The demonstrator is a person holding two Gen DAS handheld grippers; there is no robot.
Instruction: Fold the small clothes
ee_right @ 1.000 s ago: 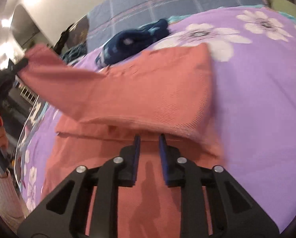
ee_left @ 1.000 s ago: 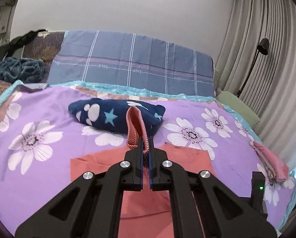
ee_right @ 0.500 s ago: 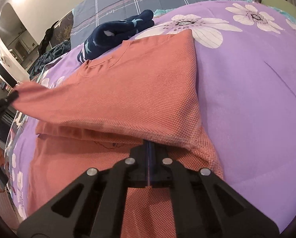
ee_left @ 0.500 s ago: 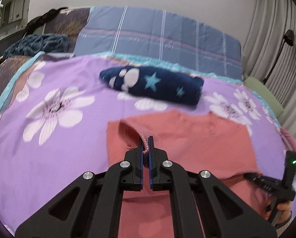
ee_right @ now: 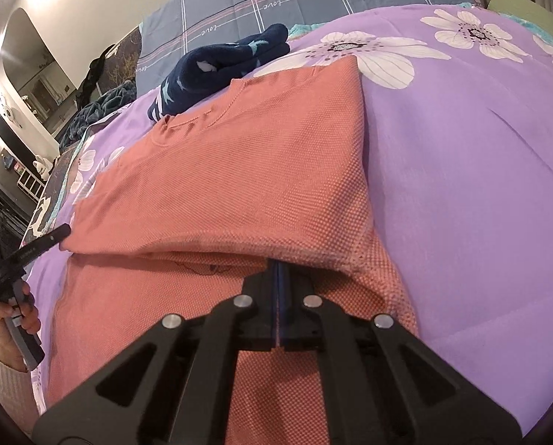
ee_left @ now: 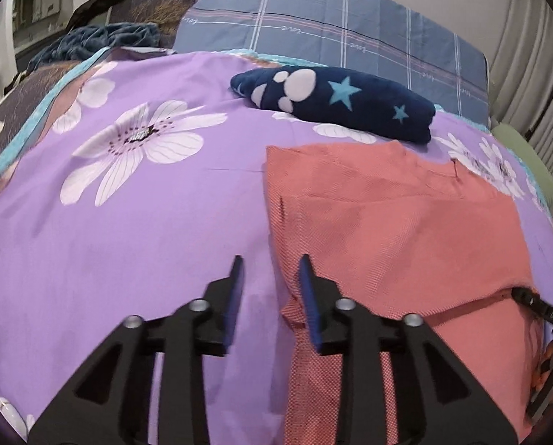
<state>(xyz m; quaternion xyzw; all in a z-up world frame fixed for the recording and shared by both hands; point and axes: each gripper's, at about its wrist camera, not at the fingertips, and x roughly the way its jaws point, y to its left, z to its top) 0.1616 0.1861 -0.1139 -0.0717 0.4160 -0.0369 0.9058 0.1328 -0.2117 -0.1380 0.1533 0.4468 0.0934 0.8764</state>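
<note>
The left gripper (ee_left: 269, 270) had just spread beside the coral shirt (ee_right: 239, 170); the right gripper (ee_right: 278, 270) pinched its folded hem.

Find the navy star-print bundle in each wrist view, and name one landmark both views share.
Left wrist: navy bundle upper centre-right, just beyond the coral shirt.
Right wrist: navy bundle upper left of centre, past the shirt's collar.
Shared landmark: the blue plaid pillow behind it.
</note>
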